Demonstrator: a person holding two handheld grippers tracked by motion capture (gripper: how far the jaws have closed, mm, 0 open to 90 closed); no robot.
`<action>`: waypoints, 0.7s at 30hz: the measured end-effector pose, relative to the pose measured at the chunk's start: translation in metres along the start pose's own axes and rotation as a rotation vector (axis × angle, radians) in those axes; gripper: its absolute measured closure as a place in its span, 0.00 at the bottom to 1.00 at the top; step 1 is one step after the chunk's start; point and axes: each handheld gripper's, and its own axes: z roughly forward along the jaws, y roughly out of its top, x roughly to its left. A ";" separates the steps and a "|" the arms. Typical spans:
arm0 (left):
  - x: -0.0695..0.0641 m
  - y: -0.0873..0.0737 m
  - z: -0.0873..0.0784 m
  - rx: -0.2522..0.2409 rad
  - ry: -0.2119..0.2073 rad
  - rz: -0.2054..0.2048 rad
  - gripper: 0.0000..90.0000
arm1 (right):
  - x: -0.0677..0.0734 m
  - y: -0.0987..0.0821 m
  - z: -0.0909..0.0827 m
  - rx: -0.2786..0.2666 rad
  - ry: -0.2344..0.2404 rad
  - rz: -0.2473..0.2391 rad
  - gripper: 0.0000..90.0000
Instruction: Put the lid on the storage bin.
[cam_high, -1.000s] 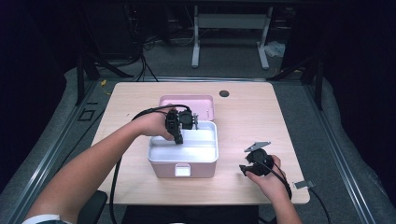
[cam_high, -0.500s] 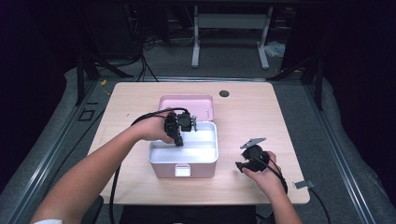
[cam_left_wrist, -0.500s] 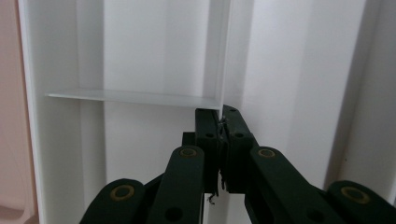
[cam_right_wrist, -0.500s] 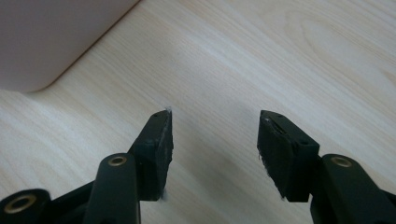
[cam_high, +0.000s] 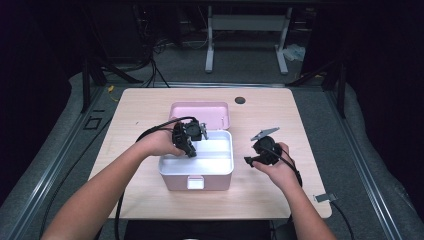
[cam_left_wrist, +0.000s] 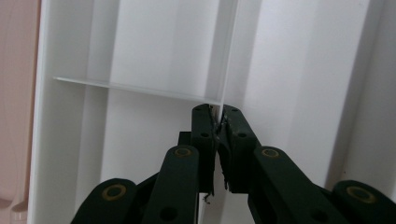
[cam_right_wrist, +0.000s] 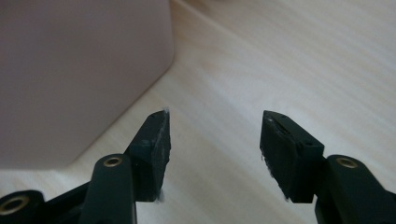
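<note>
Holding one white divider (cam_left_wrist: 226, 56), left hand-held gripper (cam_left_wrist: 218, 122); seemingly one box (cam_high: 196, 181).

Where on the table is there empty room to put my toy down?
Bare wood lies left of the pink box, along the far edge by the dark round spot, and at the right edge past the right claw. It is crowded inside the box, where the left claw reaches.

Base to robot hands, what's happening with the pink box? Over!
Left gripper pinching the white divider inside the pink box, fingers just easing. Right gripper open, empty, beside the box. Nothing in the way.
</note>
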 end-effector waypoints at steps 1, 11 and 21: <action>0.000 -0.002 0.000 -0.013 -0.005 -0.007 0.93 | -0.002 0.005 -0.002 -0.015 0.005 0.006 0.47; 0.001 -0.018 0.000 -0.138 -0.013 -0.053 0.92 | -0.020 0.056 -0.014 -0.128 0.058 0.060 0.46; 0.001 -0.021 0.001 -0.162 -0.009 -0.052 0.92 | -0.033 0.104 0.015 -0.115 0.081 0.132 0.50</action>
